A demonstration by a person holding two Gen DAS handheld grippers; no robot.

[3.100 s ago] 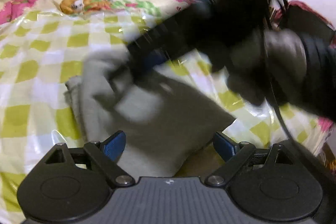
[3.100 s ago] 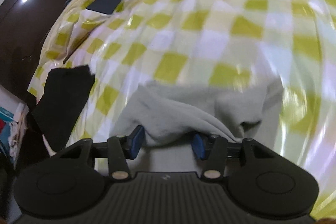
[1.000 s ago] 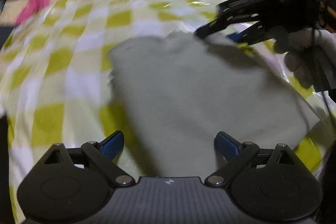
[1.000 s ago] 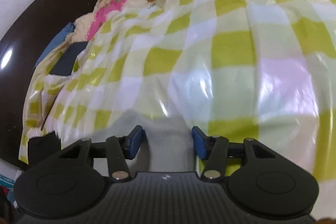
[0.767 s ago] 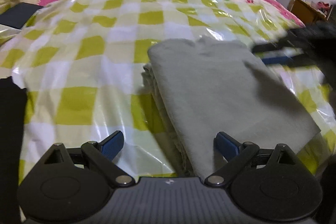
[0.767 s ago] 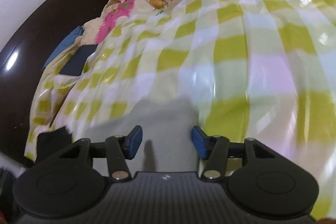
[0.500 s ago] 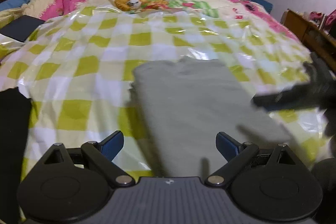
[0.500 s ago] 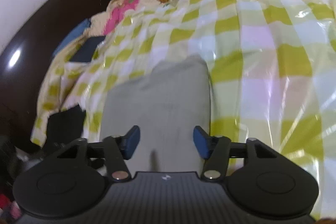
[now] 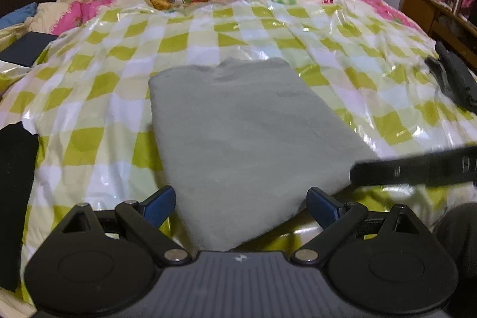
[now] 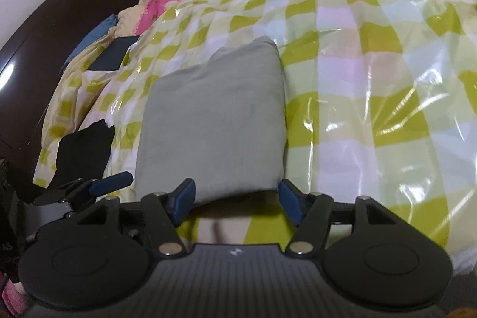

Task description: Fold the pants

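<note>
On the bed [image 9: 98,79], covered by a glossy green-and-white checked sheet, the folded grey pants [image 9: 247,133] are laid flat; their near edge is cut off behind both tools. The left hand-held gripper [image 9: 241,203] is seen with jaws spread, nothing held. The right hand-held gripper [image 10: 237,200] is likewise parted and empty. A black cloth [image 10: 83,148] lies at the bed's left edge. No legible writing is made out.

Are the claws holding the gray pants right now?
No. Both the left claw and right claw are open with nothing gripped. The folded gray pants lie loose on the checkered bed cover.
</note>
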